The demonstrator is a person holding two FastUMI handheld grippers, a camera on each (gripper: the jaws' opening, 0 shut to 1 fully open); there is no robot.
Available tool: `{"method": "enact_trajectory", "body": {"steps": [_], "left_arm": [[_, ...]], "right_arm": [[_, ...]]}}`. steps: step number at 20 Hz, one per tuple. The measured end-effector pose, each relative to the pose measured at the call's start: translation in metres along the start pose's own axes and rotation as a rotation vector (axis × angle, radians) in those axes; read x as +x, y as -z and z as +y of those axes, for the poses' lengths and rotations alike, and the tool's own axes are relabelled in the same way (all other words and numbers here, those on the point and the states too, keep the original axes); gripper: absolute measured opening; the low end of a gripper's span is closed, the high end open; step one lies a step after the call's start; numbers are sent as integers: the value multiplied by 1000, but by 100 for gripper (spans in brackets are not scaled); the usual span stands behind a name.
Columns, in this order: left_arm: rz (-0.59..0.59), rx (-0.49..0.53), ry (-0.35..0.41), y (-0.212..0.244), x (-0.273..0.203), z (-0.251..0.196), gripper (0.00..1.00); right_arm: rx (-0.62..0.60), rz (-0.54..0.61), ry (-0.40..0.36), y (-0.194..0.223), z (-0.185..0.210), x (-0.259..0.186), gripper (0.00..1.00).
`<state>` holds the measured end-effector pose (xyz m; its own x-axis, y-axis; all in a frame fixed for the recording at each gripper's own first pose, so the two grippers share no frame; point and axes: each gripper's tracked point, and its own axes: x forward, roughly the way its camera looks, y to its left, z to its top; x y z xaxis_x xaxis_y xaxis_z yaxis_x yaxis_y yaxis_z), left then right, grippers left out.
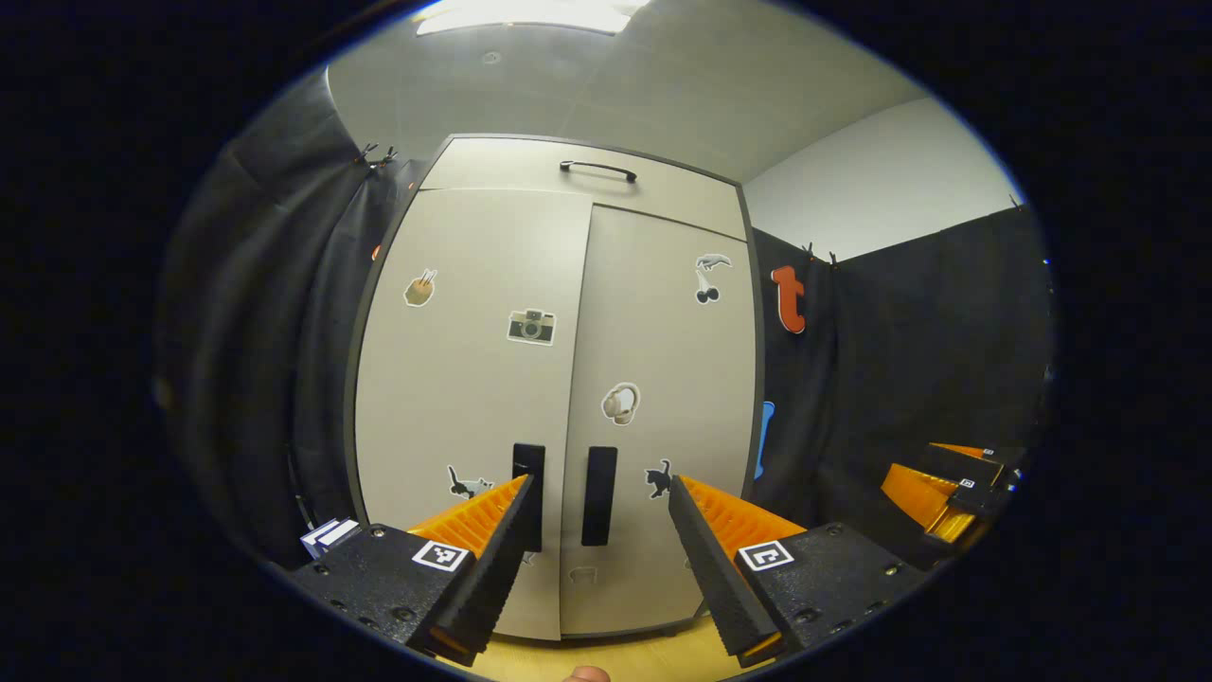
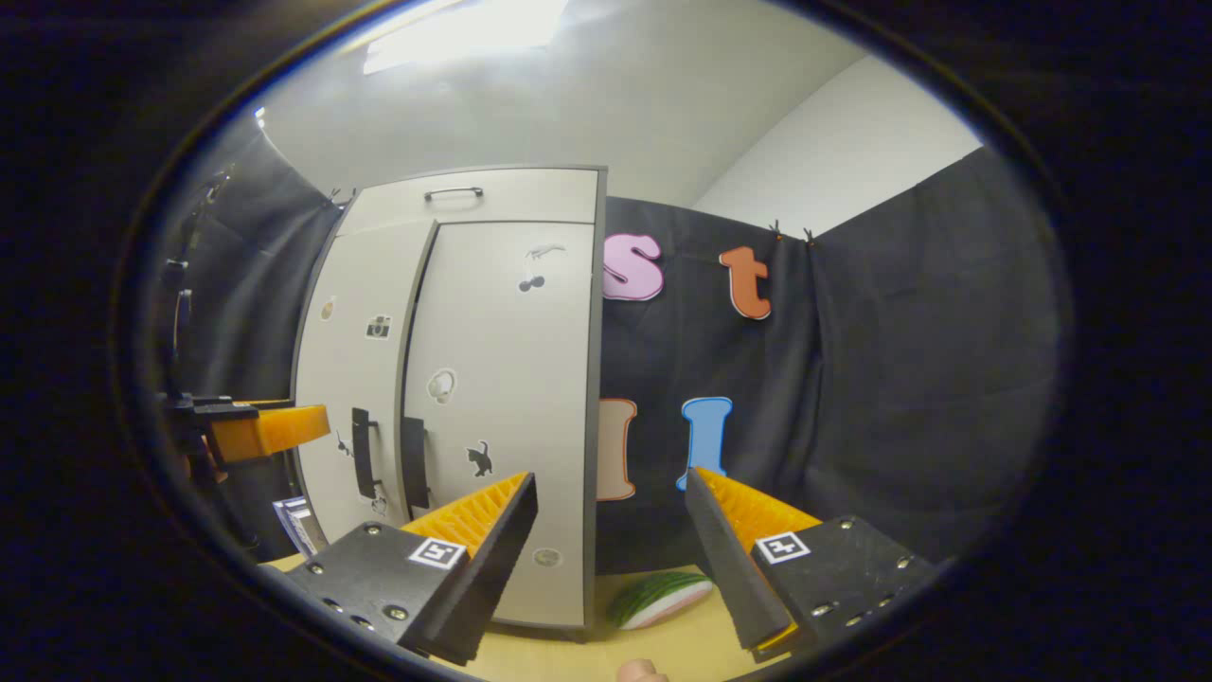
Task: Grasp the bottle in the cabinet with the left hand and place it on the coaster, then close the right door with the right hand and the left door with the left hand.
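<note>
Two doors, both shut, front the pale grey cabinet [image 1: 559, 379] that takes up the middle of the left gripper view; with them closed, nothing inside can be seen, the bottle included. The left door [image 1: 464, 379] and the right door [image 1: 663, 379] meet at a seam down the centre, each with a dark upright handle [image 1: 599, 495] just beside that seam in the lower half. A shallower panel across the top carries a dark bar handle [image 1: 597, 170]. Small stickers dot the doors: a camera [image 1: 531, 326], headphones [image 1: 620, 403] and two black cats low down.

In the right gripper view the same cabinet [image 2: 492, 379] stands left of centre, seen at an angle, on a light wooden surface [image 2: 606, 644]. A slice of watermelon [image 2: 660, 598], green rind up, lies on that surface at bottom centre, just beside the cabinet's right corner.

The left gripper [image 1: 598, 530] sits at the bottom of its own view, jaws spread wide and holding nothing, framing the two door handles. The right gripper [image 2: 611, 540] is likewise wide open and empty at the bottom of its view; it also appears at the lower right edge of the left gripper view.
</note>
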<state>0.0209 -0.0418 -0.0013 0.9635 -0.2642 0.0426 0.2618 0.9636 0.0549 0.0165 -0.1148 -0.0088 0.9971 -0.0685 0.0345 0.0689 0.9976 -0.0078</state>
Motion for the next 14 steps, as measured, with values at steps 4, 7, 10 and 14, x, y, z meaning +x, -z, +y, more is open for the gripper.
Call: {"method": "enact_trajectory", "body": {"steps": [4, 7, 10, 14], "left_arm": [[-7, 31, 1, -1, -2, -23, 88], [-15, 36, 0, -3, -8, -41, 88], [-14, 48, -3, -2, -11, -56, 88], [-4, 41, -2, 5, -15, -71, 88]], "right_arm": [[-3, -9, 6, -7, -22, -10, 93], [-2, -16, -5, -13, -33, -13, 95], [-3, -25, -22, -19, -37, -17, 95], [-5, -25, -41, -19, -43, -22, 95]]}}
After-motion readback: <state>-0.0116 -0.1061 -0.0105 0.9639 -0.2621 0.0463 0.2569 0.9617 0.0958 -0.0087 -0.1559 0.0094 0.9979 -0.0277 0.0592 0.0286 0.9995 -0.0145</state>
